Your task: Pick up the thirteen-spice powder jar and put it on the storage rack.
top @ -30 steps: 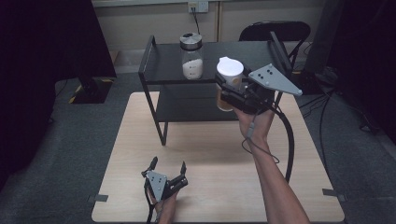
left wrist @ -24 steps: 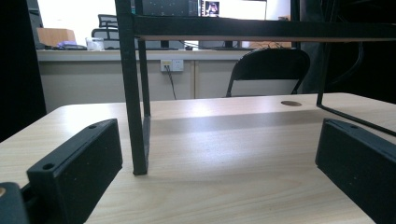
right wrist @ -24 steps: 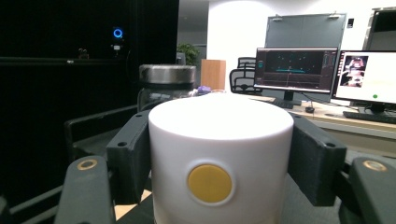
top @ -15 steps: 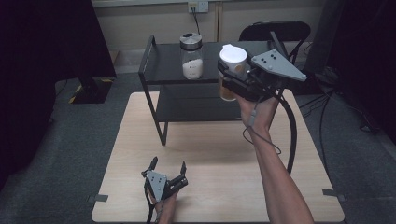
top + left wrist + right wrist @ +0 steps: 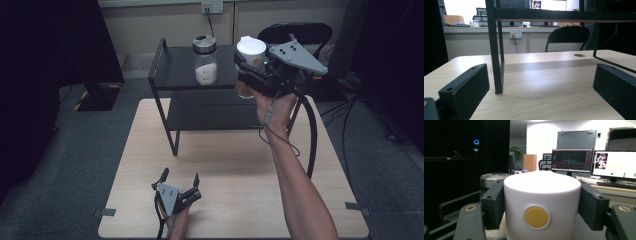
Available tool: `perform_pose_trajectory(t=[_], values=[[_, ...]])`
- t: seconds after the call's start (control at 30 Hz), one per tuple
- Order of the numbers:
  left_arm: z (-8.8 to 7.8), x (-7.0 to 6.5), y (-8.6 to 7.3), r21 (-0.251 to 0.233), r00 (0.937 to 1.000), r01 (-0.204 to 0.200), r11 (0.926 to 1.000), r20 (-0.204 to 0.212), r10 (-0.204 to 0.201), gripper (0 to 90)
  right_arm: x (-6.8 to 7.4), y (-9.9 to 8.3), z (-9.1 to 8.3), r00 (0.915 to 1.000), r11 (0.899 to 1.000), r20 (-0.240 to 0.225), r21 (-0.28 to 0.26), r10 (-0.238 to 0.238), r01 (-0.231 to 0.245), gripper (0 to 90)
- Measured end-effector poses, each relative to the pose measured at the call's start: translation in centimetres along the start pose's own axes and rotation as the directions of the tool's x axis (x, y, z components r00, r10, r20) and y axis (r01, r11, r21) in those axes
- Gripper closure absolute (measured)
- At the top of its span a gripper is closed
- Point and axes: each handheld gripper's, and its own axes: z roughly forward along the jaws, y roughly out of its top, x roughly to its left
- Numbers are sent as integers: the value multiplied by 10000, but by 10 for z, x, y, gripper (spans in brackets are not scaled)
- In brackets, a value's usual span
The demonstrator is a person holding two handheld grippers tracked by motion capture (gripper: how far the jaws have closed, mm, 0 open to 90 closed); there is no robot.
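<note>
Above the shelf [image 5: 182,75], right gripper [image 5: 250,75] raised, clamping white-lidded jar [image 5: 248,67], left gripper [image 5: 181,181] wide, empty

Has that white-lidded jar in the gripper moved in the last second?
Yes. The white-lidded jar rose against the black shelf, toward its top level.

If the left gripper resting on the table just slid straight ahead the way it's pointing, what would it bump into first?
Probably the black shelf rack's front leg. The left gripper rests open on the wooden table, and in the left gripper view that leg stands just inside its left jaw. It might narrowly slip past; depth is unclear.
</note>
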Motion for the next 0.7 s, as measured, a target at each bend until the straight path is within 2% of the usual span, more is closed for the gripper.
perform_pose_trajectory(t=[0.33,0.7], values=[[0,0,0,-4,10000,12,10000,10,-12,1,4,8,9,9998,9999,135,-2,-135,135,310],[0,0,0,-3,10000,16,10000,12,-16,2,7,4,24,9988,9999,481,-19,-118,119,310]])
